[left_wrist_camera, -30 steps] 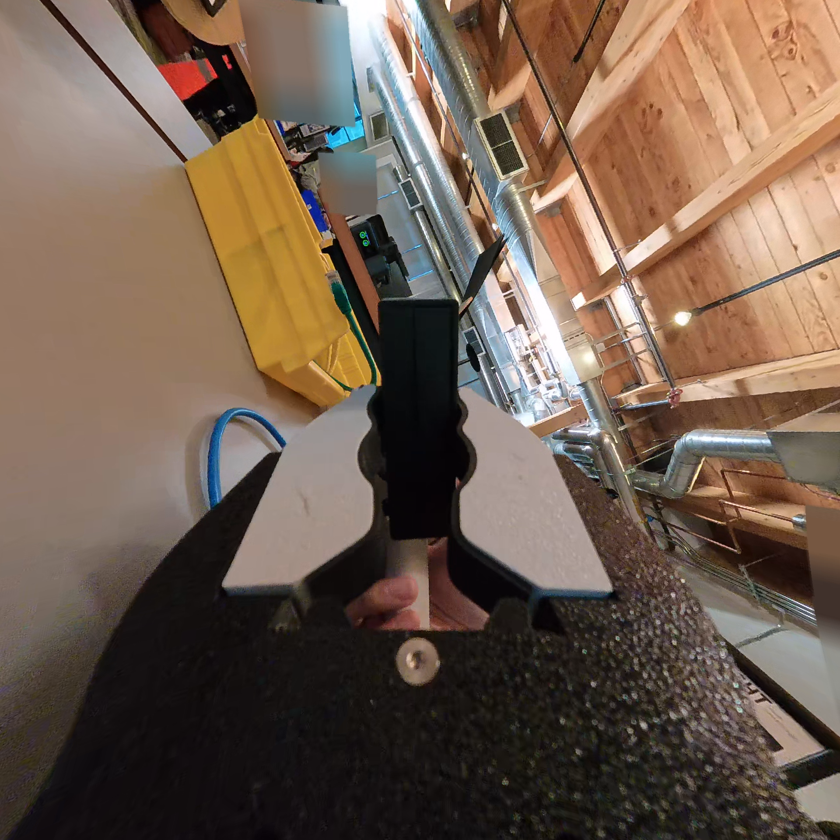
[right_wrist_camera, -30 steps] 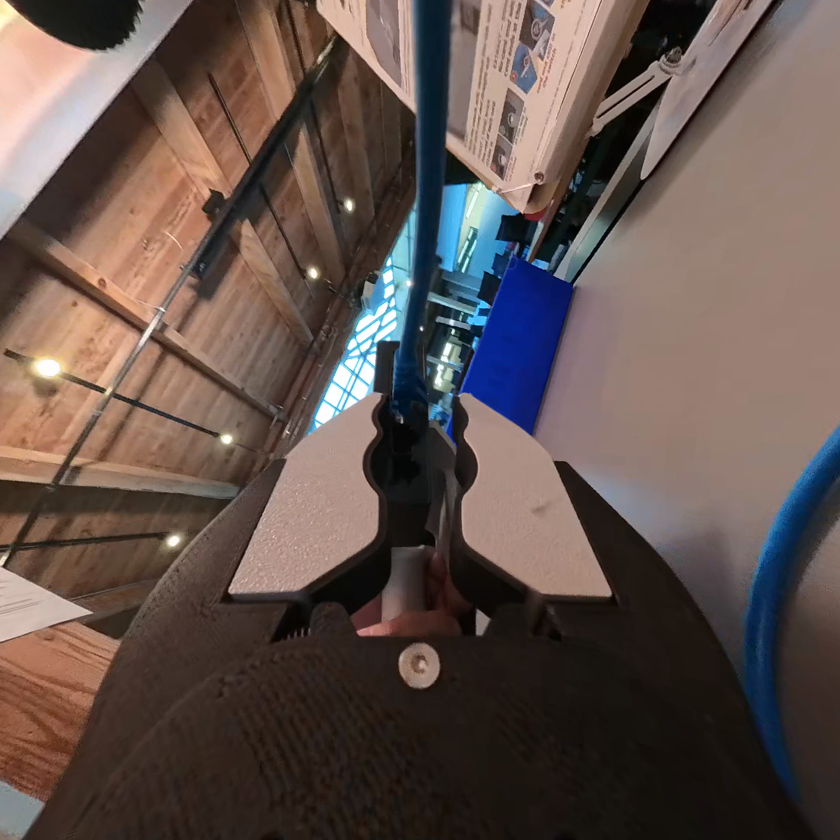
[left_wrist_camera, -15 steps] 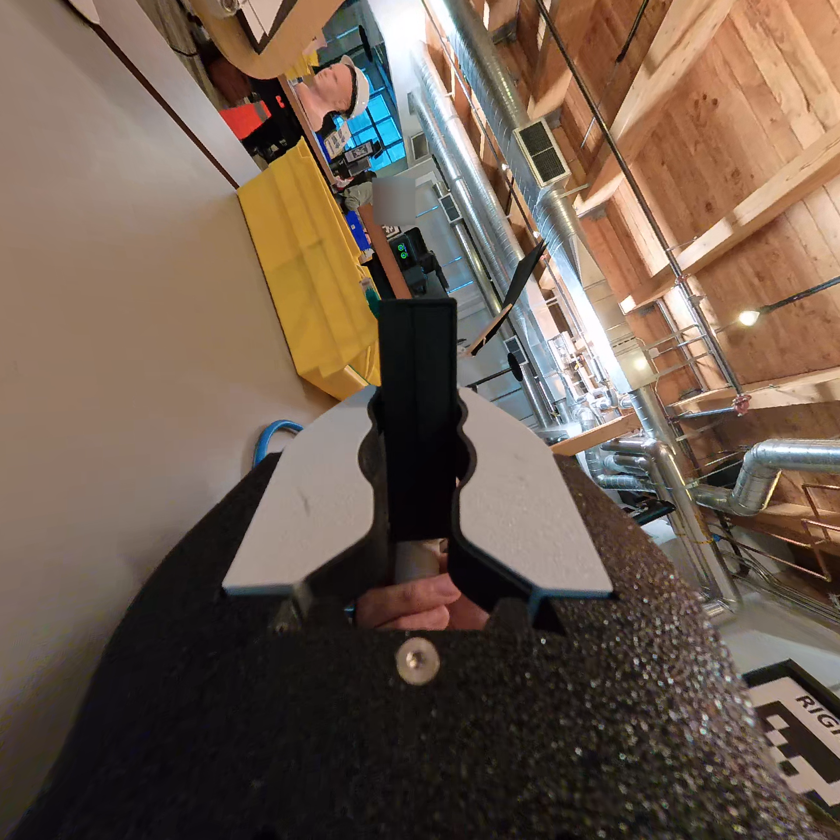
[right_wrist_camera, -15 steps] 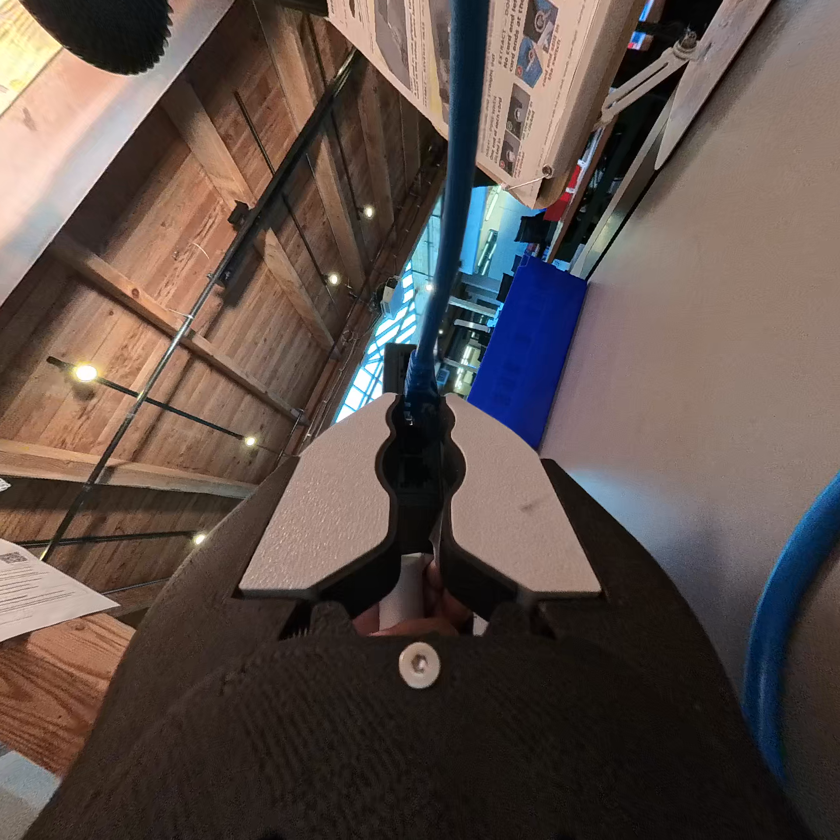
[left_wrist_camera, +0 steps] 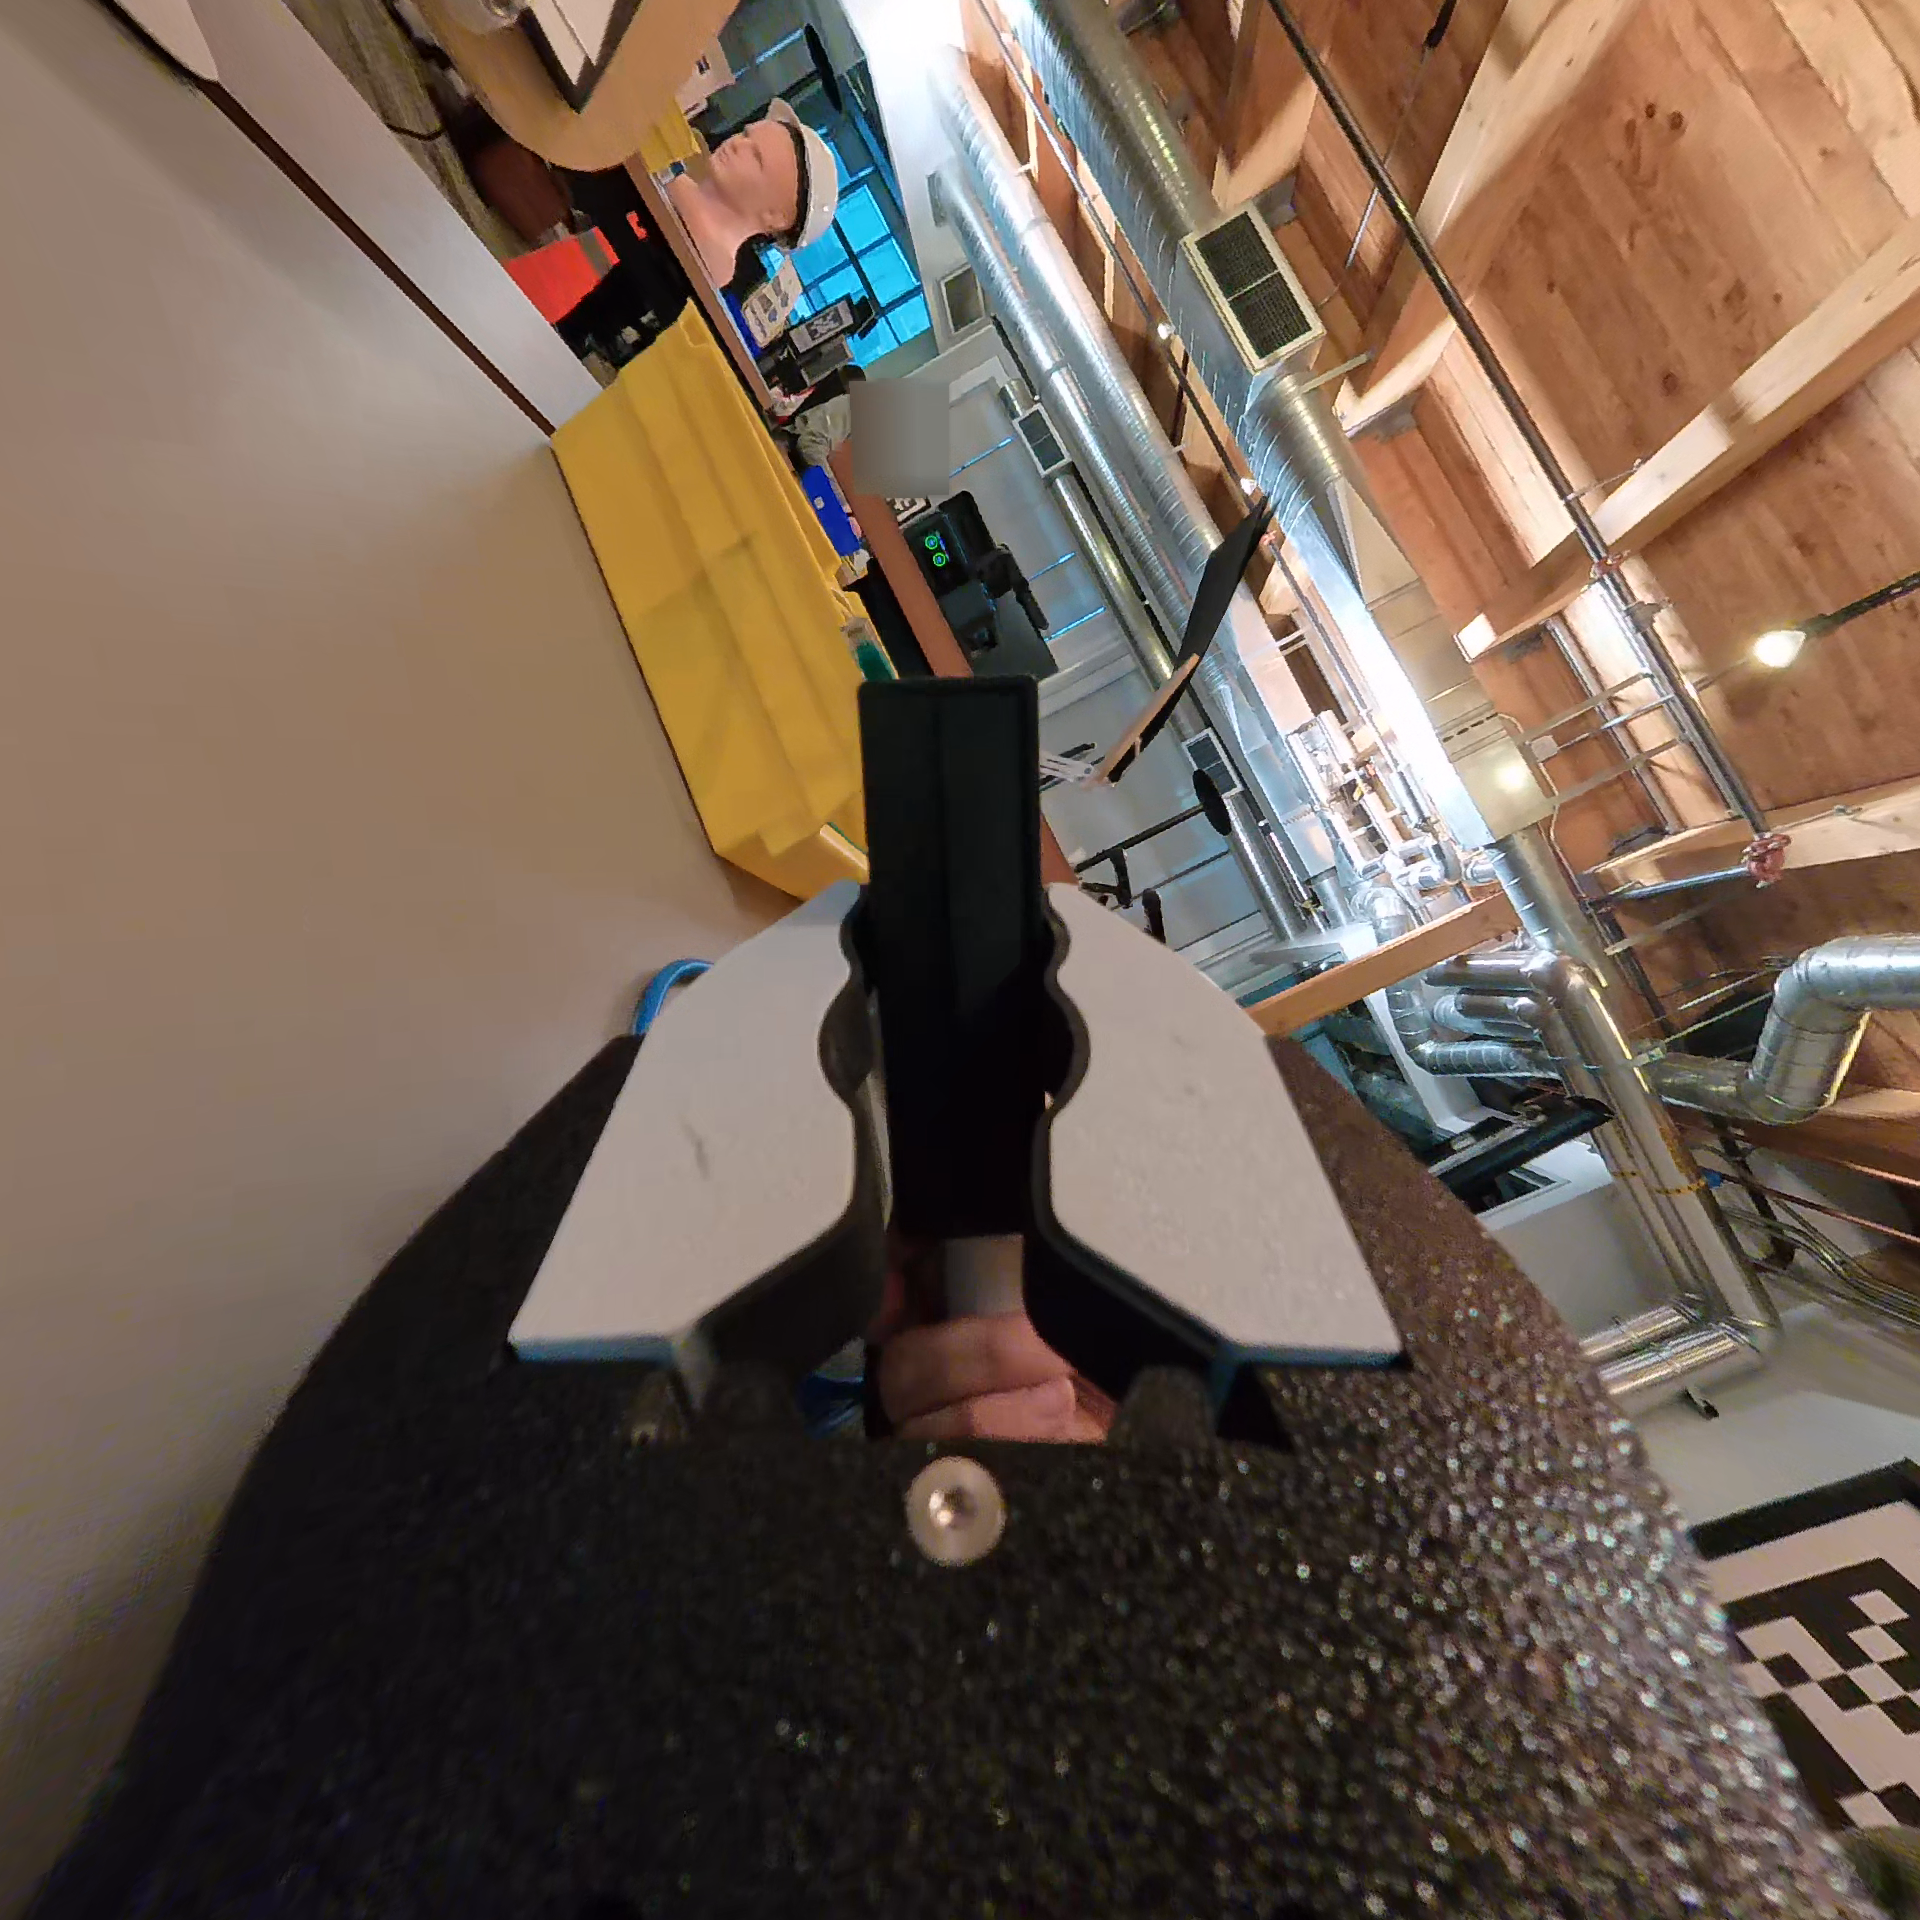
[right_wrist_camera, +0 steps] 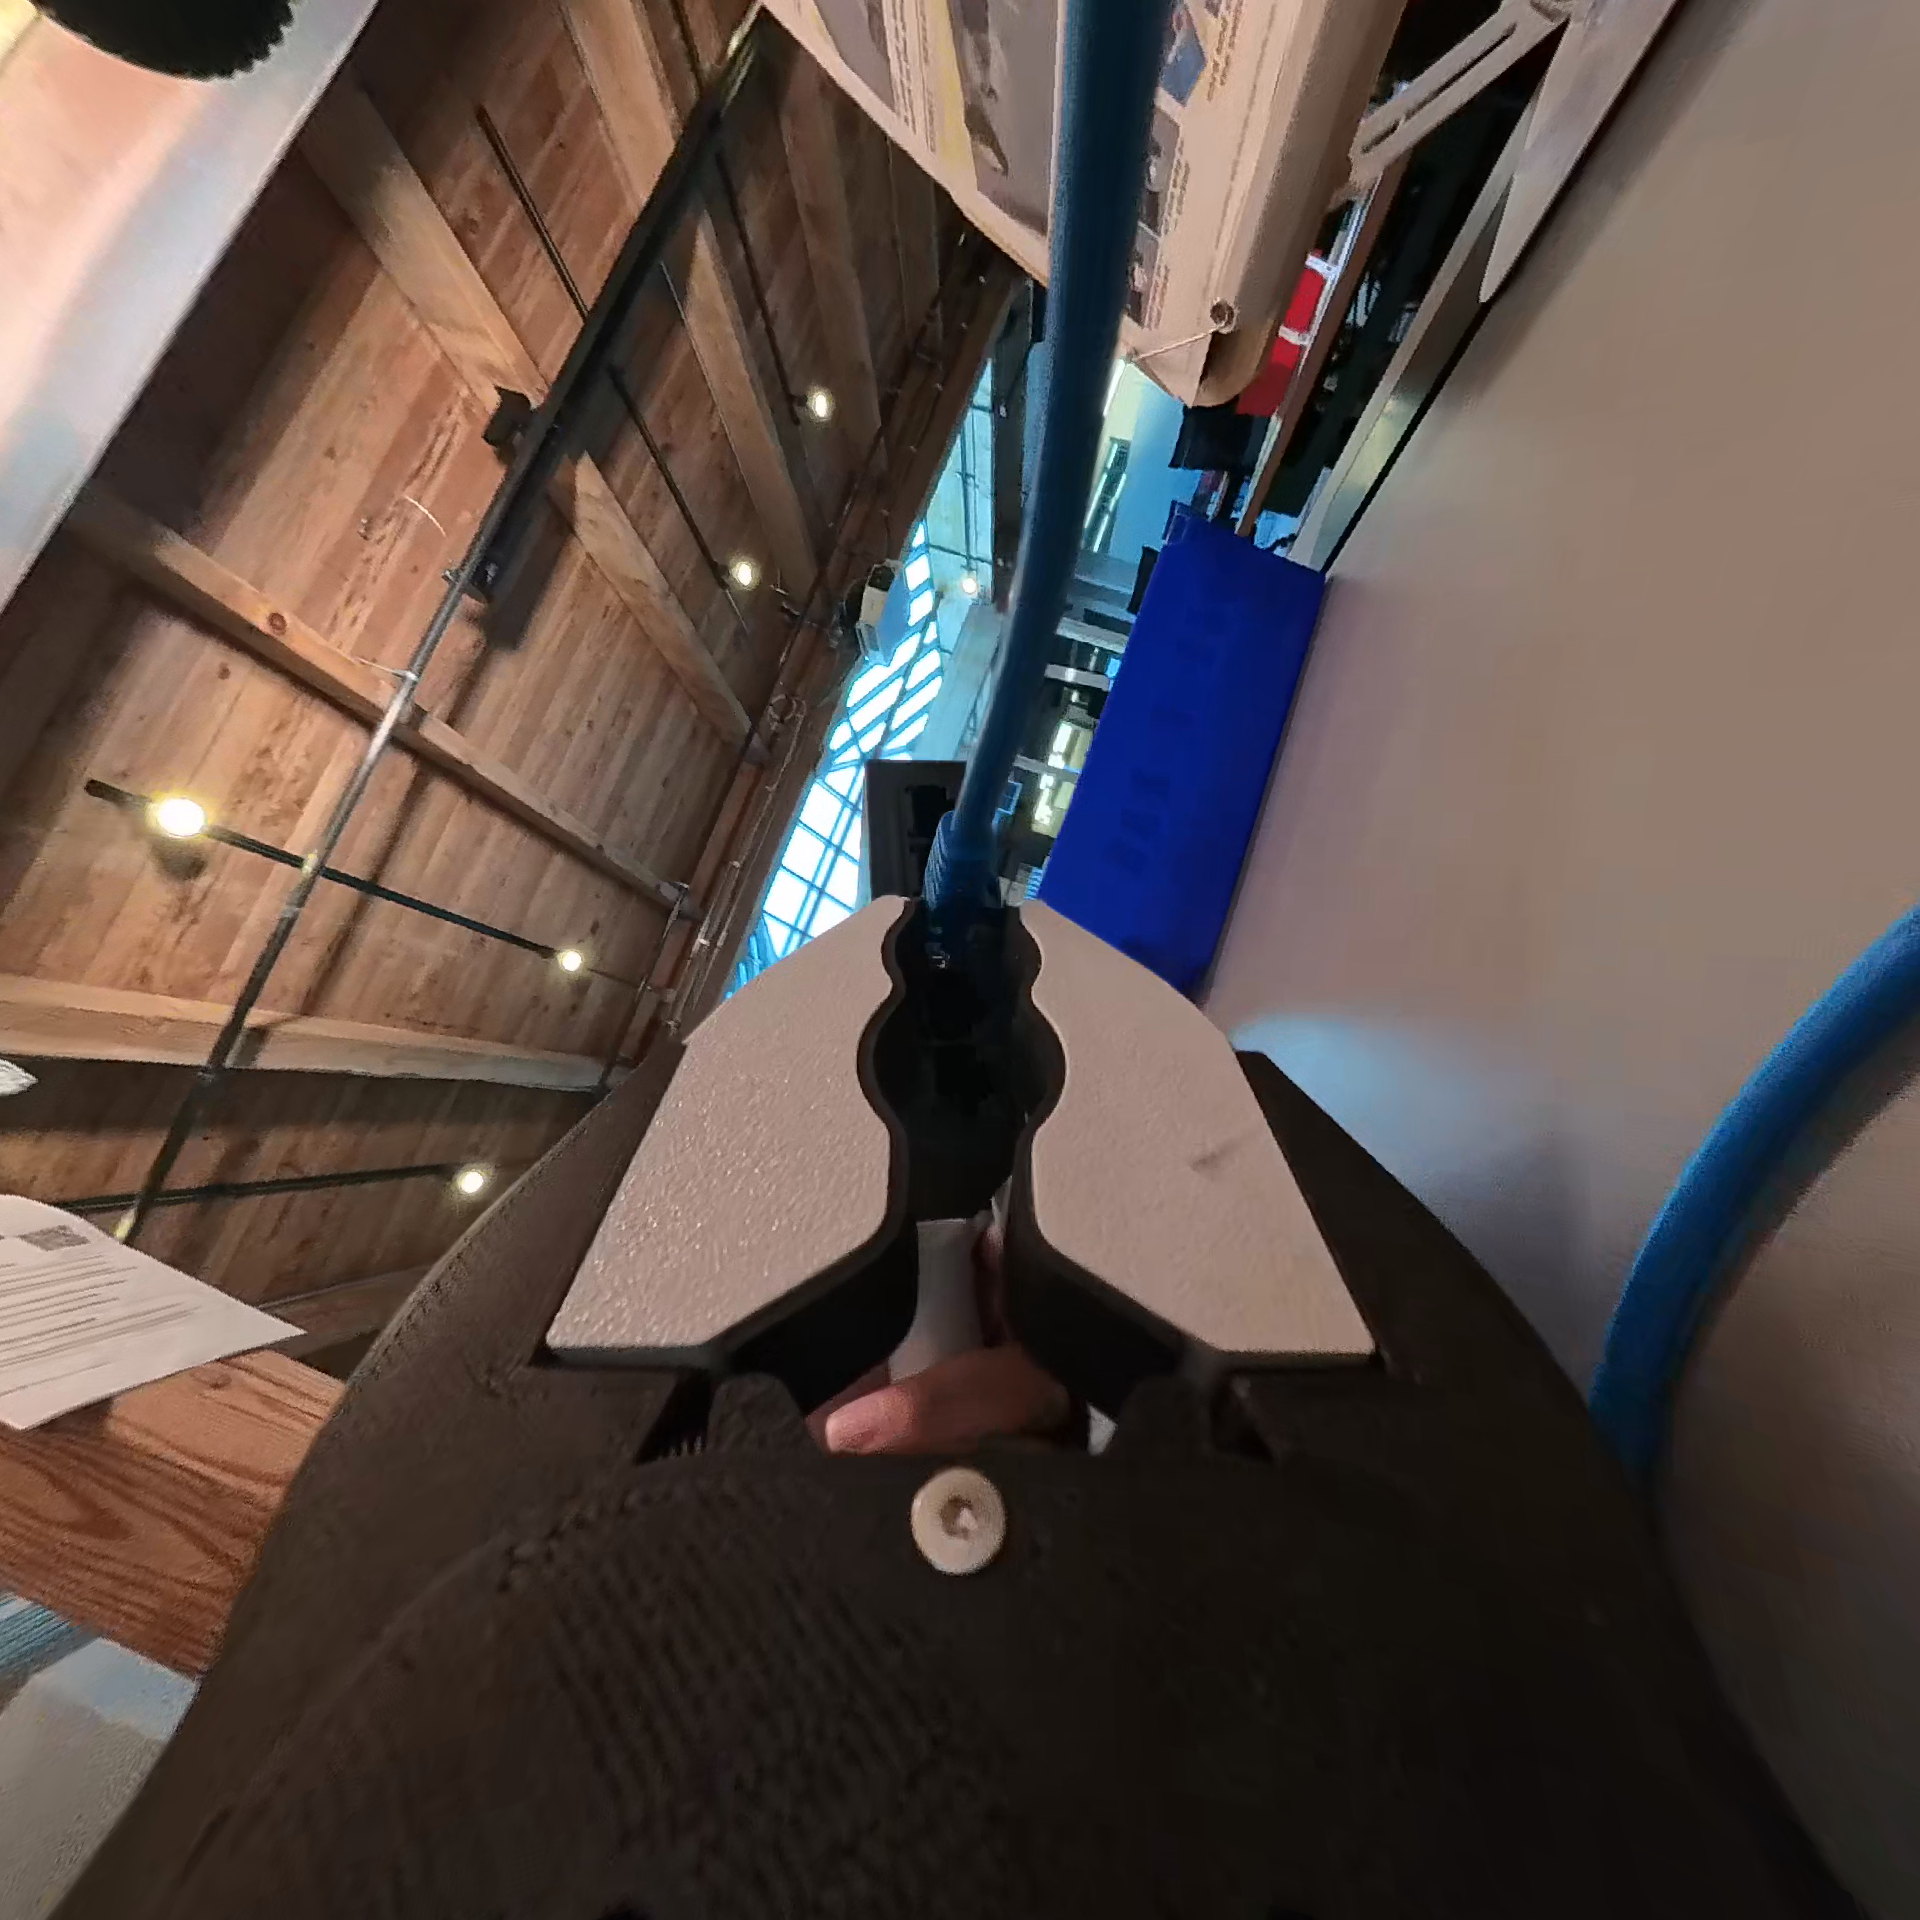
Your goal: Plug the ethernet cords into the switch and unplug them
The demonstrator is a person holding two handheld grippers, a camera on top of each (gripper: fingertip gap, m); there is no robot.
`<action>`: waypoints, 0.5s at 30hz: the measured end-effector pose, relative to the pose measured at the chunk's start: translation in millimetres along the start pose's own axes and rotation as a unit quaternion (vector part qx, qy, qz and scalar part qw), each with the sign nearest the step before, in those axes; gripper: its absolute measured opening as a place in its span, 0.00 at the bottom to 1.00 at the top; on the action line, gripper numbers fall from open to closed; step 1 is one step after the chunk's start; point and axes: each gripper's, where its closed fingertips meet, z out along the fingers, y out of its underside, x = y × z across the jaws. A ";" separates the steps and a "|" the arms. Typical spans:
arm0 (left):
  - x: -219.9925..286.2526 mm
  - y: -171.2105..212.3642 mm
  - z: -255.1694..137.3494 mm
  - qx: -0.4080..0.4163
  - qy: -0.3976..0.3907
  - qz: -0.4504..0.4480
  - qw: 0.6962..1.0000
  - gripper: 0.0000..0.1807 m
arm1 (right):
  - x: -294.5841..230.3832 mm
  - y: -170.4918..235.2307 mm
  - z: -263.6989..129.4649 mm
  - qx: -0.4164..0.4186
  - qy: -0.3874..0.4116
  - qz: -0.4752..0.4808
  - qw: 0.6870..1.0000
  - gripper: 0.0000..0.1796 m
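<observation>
Black switch [left_wrist_camera: 951, 935] sits clamped between the left gripper [left_wrist_camera: 951, 977] fingers; the right gripper [right_wrist_camera: 961, 997] pinches the blue ethernet cord [right_wrist_camera: 1070, 416] by its plug.

Printed matter: present, none transcribed.
Poster [right_wrist_camera: 1049, 135]; sheet [right_wrist_camera: 94, 1320]; checkered marker [left_wrist_camera: 1829, 1652]; green-lit display [left_wrist_camera: 932, 548].

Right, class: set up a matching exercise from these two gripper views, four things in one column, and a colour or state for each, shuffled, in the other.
Things
1. left gripper
2. right gripper
3. bin by the left gripper
4. bin by the right gripper

States
A. blue
B. shut on the switch
C. yellow
D. shut on the blue ethernet cord

Pairs: 1-B, 2-D, 3-C, 4-A
</observation>
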 end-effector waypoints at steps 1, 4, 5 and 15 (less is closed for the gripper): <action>-1.2 0.5 -0.4 -0.001 -0.001 -0.002 1.000 0.15 | 1.3 0.9 -0.9 -0.005 0.006 -0.012 1.000 0.08; -0.6 1.9 -0.5 0.000 0.002 0.001 1.000 0.15 | 0.2 1.1 -1.4 -0.007 -0.007 -0.025 1.000 0.08; -0.9 2.8 -0.5 -0.002 0.002 0.004 1.000 0.15 | 1.1 0.9 -1.6 -0.010 -0.009 -0.029 1.000 0.08; 1.6 1.8 -5.5 -0.001 0.026 0.045 0.999 0.15 | -6.7 4.3 6.2 -0.048 -0.047 -0.058 0.996 0.08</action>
